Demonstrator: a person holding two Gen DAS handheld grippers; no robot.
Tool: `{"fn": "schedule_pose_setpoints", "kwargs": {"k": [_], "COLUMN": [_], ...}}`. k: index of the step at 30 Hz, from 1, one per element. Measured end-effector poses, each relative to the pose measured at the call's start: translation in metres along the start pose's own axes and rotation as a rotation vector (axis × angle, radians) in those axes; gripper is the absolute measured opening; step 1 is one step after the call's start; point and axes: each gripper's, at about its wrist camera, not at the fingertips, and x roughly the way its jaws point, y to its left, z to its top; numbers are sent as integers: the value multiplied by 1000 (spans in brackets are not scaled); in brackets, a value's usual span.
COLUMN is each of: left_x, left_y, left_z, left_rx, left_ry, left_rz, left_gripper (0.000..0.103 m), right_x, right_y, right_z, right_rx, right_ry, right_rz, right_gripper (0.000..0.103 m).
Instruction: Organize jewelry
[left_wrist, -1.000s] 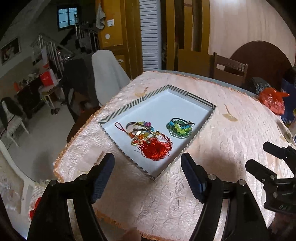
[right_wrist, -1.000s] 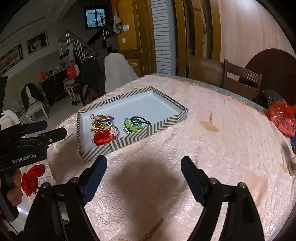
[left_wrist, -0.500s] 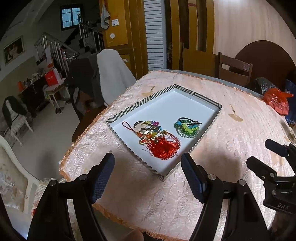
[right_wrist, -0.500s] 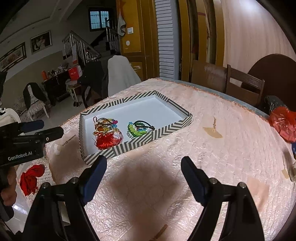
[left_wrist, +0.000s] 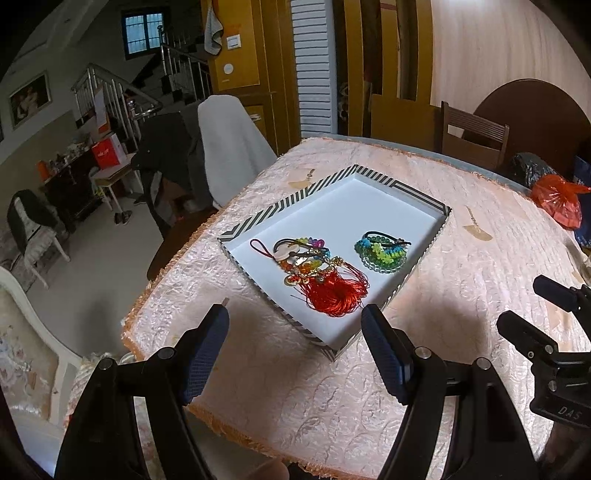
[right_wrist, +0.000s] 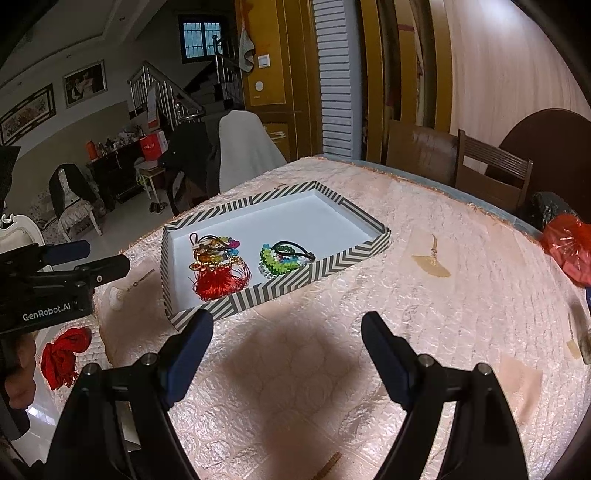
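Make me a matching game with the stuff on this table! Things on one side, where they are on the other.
Things:
1. red tassel charm
2. green and blue bead bracelets
3. red plastic bag
4. striped tray

Places or looks:
A. far right table edge
B. black and white zigzag rim
C. in the tray, left pile
D. in the tray, right pile

Pairs: 1-C, 2-D, 3-A, 4-B

Black left tool (left_wrist: 295, 350), dark-blue textured pads, silver screws, black right tool (right_wrist: 288, 349), white "GenRobot.AI" lettering
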Motion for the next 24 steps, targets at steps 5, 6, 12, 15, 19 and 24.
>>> {"fn": "schedule_pose_setpoints", "kwargs": {"k": [5,6,12,15,19,24], "left_x": [0,0,0,0,0,1], "left_y": [0,-1,-1,-1,0,1], "left_z": [0,0,0,0,0,-1], "left_rx": [2,3,2,1,-2,-5], "left_ry": [3,4,3,4,12,18], "left_rz": [-1,-1,0,-1,-6,-12], "left_gripper": [56,56,56,56,56,56], "right_x": [1,1,1,1,1,1], "right_y": [1,1,1,1,1,1], "right_z": [0,0,0,0,0,0], "right_rx": [-2,-2,-1,-3,-2,-6], "right_ry": [2,2,-2,-2,-1,-1], "right_rz": [3,3,4,2,4,2], "right_gripper": [85,85,85,85,85,85]}}
